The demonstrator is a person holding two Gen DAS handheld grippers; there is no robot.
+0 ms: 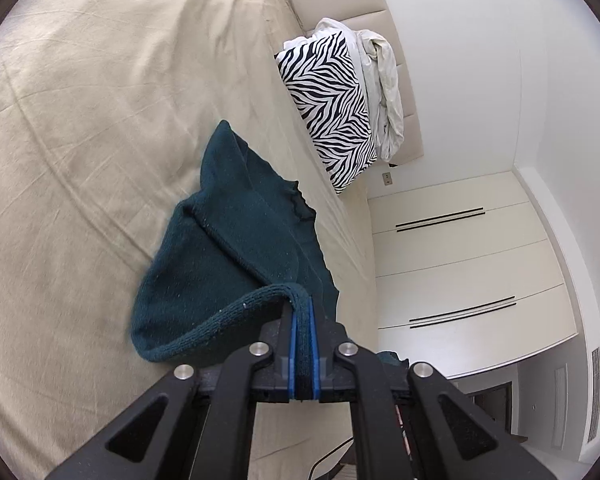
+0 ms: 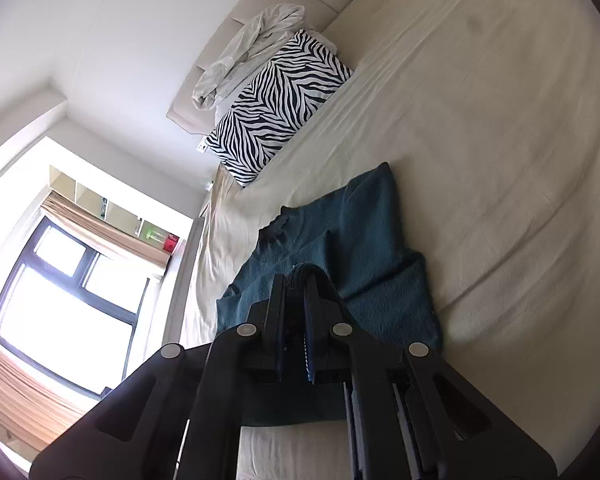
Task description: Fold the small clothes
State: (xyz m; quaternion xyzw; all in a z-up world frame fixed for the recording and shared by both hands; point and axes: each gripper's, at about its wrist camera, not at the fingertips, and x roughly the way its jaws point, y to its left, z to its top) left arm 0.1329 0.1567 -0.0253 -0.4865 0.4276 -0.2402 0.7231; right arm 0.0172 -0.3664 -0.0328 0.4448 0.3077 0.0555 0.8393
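Step in hand: both tools held the hem side of the sweater [image 1: 236,240] lifted, and I judged this to be the fold that carries the lower part over toward the collar.
Left tool [image 1: 303,320]: its blue pads were pressed together on a thick ribbed edge of the sweater, which curved away to one side like a rope.
Right tool [image 2: 296,292]: its pads were also pinched on a bunch of the knit; the cloth between them was dark and hard to see in detail.
Where the sweater was: on the bed [image 1: 80,140], close to the side edge of the bed, with the collar end flat on the sheet and pointing toward the zebra pillow [image 1: 332,108] at the head corner.
How to do it well: it seemed best to keep both tools level with each other and equally far apart, so the lifted edge would stay straight, and to lay it down only when it lined up with the shoulders.
Risk: the heavy knit could sag in the middle and make a crooked fold.
Sweater material: dark teal wool-like knit, fuzzy, thick, with ribbed borders.
Sheet: beige cotton, smooth, with soft long wrinkles.
Pillow: firm rectangle, black and white stripes, with a crumpled white cloth [image 2: 244,60] behind it.
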